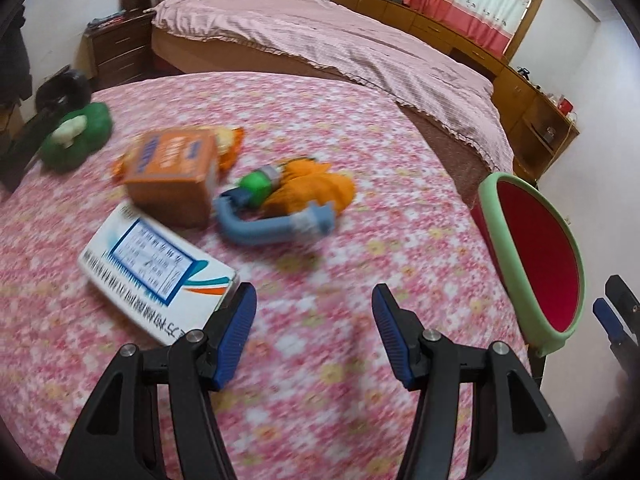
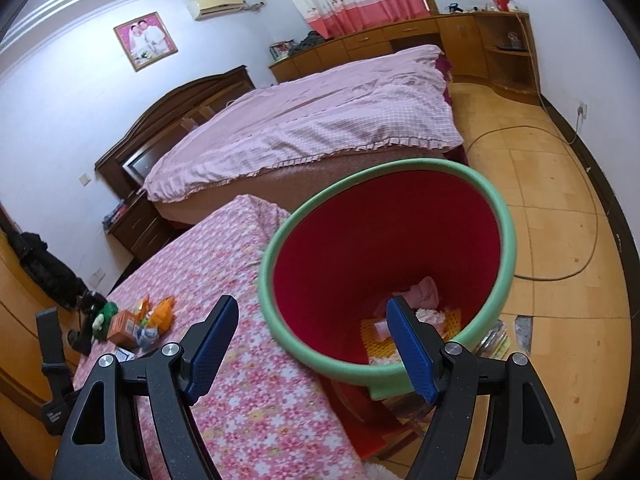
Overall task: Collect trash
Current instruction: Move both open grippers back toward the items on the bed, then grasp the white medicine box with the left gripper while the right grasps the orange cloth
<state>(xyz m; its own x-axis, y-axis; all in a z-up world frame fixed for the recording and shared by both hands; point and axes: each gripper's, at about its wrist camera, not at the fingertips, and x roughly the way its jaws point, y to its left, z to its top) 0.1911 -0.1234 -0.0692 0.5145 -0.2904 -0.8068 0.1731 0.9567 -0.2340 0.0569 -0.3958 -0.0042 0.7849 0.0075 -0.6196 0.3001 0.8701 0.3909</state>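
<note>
Pink floral cloth (image 1: pixel 360 140) covers the bench; a red bin (image 2: pixel 384 248) has a green rim; an orange box (image 1: pixel 172 172) lies nearby.

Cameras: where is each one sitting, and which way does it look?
Left wrist: sits on the left gripper, looking down across the flowered table at the white box and orange box; its own open blue-padded fingers show.
Right wrist: sits on the right gripper, looking into the red bin beside the table, already holding some trash; its own open fingers show.
Shared: both see the table, the bin, the boxes and the bed.
</note>
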